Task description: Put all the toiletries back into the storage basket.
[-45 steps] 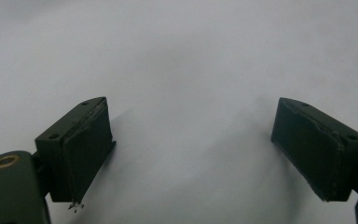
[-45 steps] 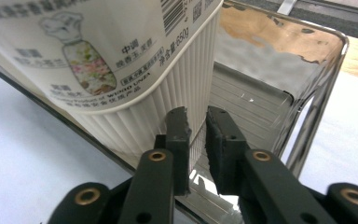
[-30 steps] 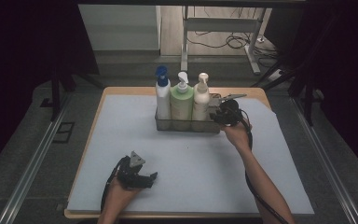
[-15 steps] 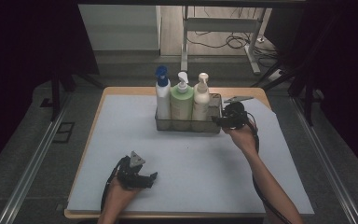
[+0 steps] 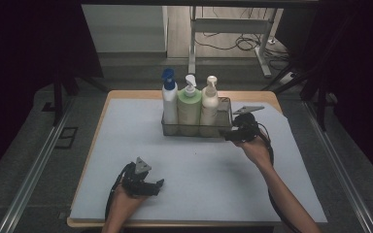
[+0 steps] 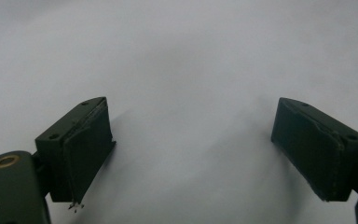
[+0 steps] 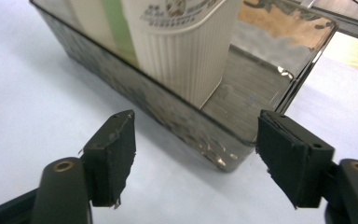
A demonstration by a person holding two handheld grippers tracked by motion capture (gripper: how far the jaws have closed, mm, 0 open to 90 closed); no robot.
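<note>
Three pump bottles (image 5: 189, 104), one metal caddy (image 5: 226, 130), apparently mirrored

- I see the metal rack (image 5: 222, 130) upright near the desk's far edge.
- My cream bottle (image 5: 209, 103) stands rightmost inside, beside the green (image 5: 189, 108) and blue-capped (image 5: 169, 99) ones.

The high view is dim, with near-black surroundings; the pale table sheet (image 5: 126, 141) is the brightest area and looks soft and grainy. The left gripper view is hazy and out of focus, with faint shadows beneath the pads. In the right gripper view, glare mottles the shiny metal tray (image 7: 242, 88), and its far end blurs.
</note>
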